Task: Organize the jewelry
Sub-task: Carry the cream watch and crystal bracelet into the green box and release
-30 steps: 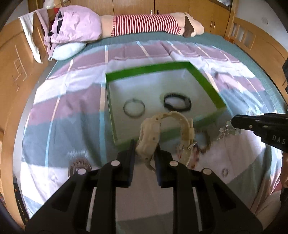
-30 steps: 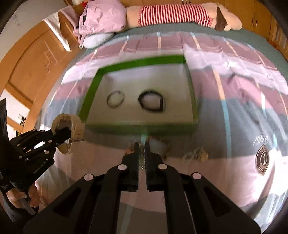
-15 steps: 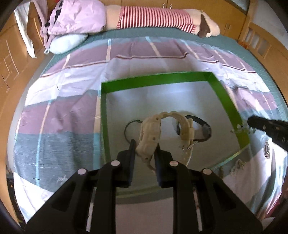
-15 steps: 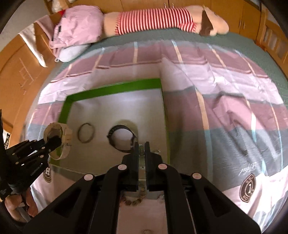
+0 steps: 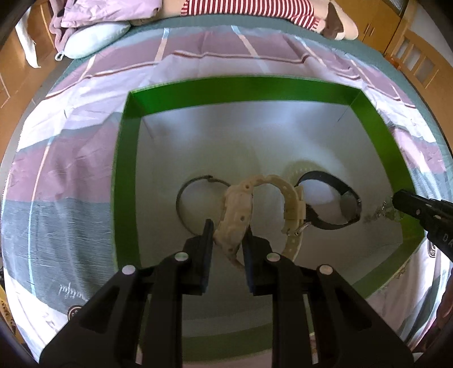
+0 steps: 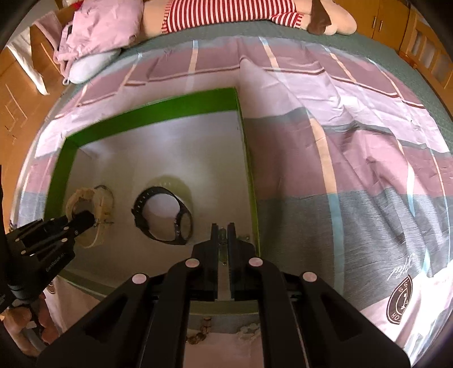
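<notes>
My left gripper (image 5: 226,229) is shut on a cream watch (image 5: 237,209) and holds it over the floor of the green-walled box (image 5: 127,169). A thin dark bracelet (image 5: 181,198) and a black watch (image 5: 337,198) lie inside the box. My right gripper (image 6: 223,232) is shut on a small silvery chain piece (image 6: 223,240) near the box's right wall (image 6: 249,169). From the left wrist view the right gripper (image 5: 396,199) enters at the right with the chain (image 5: 379,212) hanging from it. The right wrist view shows the left gripper (image 6: 82,219) with the cream watch (image 6: 85,198).
The box sits on a bed with a pink, grey and white patchwork sheet (image 6: 354,147). A striped plush toy (image 6: 240,11) and a pillow (image 5: 93,36) lie at the head. Beaded jewelry (image 6: 203,331) lies on the sheet below the box's near wall. Wooden furniture (image 5: 419,59) flanks the bed.
Both grippers have moved forward over the box with their loads. The cream watch now hangs low over the box floor and the chain piece is inside the right wall.
</notes>
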Demonstrator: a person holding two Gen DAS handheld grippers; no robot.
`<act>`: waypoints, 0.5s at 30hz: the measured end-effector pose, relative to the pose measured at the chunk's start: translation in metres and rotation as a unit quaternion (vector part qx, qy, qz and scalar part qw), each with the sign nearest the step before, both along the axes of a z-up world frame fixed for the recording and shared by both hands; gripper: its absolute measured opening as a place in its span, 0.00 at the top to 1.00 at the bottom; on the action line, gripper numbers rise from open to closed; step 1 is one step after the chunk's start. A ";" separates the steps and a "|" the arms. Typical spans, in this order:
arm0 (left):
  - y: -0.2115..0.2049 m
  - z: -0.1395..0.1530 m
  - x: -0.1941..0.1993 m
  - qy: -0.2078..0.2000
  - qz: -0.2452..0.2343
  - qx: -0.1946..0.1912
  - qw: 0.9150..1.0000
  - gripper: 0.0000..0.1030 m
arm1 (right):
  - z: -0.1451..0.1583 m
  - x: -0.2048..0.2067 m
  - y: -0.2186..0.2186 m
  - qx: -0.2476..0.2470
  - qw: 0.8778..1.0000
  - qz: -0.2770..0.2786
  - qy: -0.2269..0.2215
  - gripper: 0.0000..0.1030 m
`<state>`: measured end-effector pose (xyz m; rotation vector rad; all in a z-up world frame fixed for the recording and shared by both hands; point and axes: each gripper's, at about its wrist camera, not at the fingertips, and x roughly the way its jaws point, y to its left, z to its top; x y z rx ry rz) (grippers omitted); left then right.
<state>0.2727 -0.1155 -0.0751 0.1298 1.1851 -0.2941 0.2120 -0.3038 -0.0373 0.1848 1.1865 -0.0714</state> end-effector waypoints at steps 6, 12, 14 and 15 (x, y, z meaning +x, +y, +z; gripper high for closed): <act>-0.008 -0.011 -0.001 0.002 -0.016 0.031 0.999 0.78 | -0.014 0.005 0.004 0.008 1.000 0.005 0.017 0.95; -0.009 -0.008 0.001 0.010 -0.016 0.015 1.000 0.61 | -0.016 0.011 0.011 -0.015 1.000 0.009 0.020 0.95; -0.013 -0.007 -0.001 0.006 -0.023 0.014 1.000 0.53 | -0.016 0.011 0.011 -0.015 1.000 0.008 0.021 0.94; -0.015 -0.006 -0.003 0.004 -0.026 0.018 1.000 0.49 | -0.016 0.012 0.011 -0.016 1.000 0.009 0.023 0.94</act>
